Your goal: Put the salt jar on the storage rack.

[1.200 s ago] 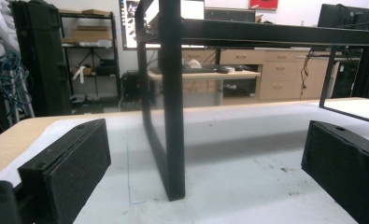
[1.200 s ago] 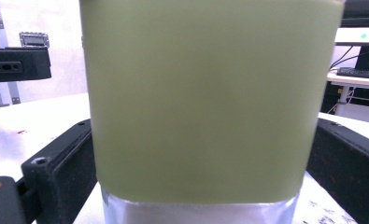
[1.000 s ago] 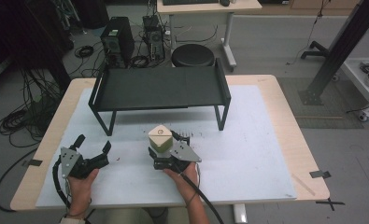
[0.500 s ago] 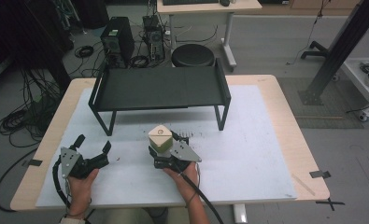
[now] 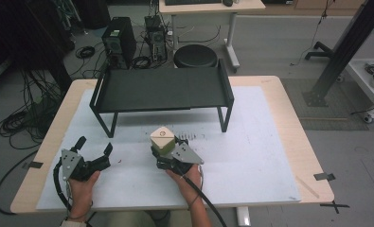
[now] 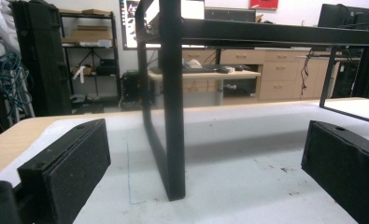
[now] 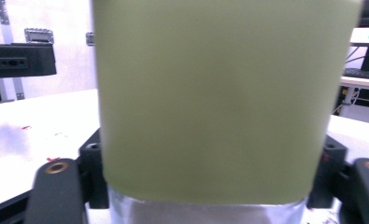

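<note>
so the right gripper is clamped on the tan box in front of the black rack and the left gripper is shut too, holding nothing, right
Not quite: the left gripper is open, not shut. The left gripper view shows its two black jaws far apart with a leg of the black rack between them in the distance, and nothing held. The rest stands: the right gripper is clamped on the tan box in front of the rack, as the high view shows.

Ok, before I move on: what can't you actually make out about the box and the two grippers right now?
- Box base: in the high view the right gripper covers it, so whether it rests on the table is unclear.
- Box print: the round mark on top is too small in the high view; the right gripper view is too close and blurred.
- Shelf top: from the left gripper view, seen from below, with its top surface out of sight.
</note>
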`<state>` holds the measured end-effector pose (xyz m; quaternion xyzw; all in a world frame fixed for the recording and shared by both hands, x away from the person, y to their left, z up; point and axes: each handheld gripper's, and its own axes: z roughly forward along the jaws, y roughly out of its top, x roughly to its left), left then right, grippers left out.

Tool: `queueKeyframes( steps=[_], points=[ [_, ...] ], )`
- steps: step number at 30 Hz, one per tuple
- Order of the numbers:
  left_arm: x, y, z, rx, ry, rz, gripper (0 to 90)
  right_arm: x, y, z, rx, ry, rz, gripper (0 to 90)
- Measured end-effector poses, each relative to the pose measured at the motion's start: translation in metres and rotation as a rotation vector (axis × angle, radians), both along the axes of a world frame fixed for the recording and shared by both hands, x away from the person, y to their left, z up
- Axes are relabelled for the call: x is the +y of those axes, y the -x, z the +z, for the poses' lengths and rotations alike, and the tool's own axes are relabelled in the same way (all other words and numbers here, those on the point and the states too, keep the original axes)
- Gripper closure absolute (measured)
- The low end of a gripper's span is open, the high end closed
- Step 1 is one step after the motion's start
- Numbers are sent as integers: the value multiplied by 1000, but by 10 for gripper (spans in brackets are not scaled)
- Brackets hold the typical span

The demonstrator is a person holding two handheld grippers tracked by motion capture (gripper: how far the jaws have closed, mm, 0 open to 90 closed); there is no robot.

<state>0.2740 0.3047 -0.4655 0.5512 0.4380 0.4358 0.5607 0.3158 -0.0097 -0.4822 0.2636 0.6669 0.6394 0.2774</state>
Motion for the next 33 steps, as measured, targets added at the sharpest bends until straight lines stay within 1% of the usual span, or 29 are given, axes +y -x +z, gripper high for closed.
queueKeyframes(
  steps=[1, 4, 33],
  points=[
    [0, 0, 0, 0, 0, 0, 16, 0, 0, 0, -2, 7, 5, 295],
    [0, 0, 0, 0, 1, 0, 16, 0, 0, 0, 2, 4, 9, 296],
    [0, 0, 0, 0, 0, 0, 18, 0, 0, 0, 4, 6, 7, 297]
  ],
)
